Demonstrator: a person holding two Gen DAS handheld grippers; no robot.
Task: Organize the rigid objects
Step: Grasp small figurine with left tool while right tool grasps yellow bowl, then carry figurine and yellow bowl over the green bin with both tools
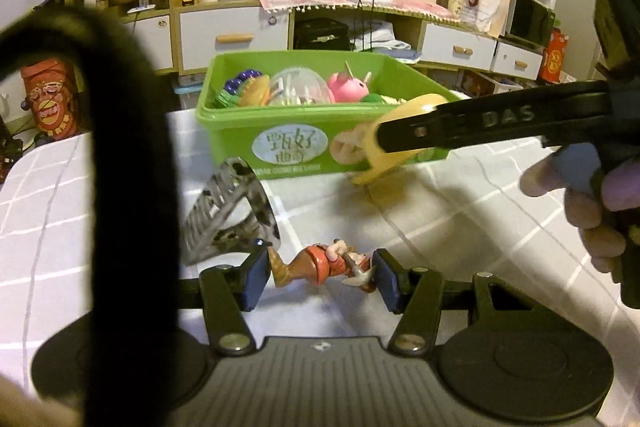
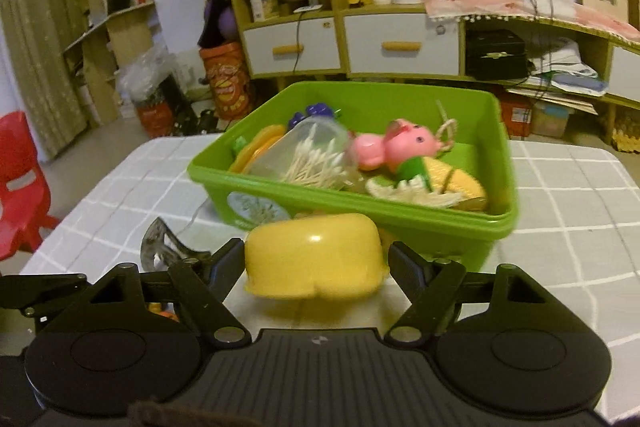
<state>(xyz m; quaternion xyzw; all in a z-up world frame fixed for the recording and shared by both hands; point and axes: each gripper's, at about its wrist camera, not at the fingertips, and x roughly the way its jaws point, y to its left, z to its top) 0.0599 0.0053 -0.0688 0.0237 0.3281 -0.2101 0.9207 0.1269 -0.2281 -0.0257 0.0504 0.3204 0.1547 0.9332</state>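
Note:
My left gripper (image 1: 320, 273) is shut on a small orange toy figure (image 1: 320, 265) lying crosswise between the blue pads, just above the tablecloth. My right gripper (image 2: 316, 259) is shut on a yellow plastic toy (image 2: 314, 259), held in front of the green bin (image 2: 400, 215); in the left wrist view the yellow toy (image 1: 400, 135) hangs at the bin's front wall (image 1: 240, 131). The bin holds a pink pig (image 2: 384, 147), a jar of cotton swabs (image 2: 308, 159), a toy corn (image 2: 452, 183) and other toys.
A mottled hair claw clip (image 1: 232, 211) lies on the checked tablecloth (image 1: 460, 227) left of my left gripper; it also shows in the right wrist view (image 2: 160, 243). A black strap (image 1: 132, 187) blocks the left of the left wrist view. A red chair (image 2: 20, 187) stands far left.

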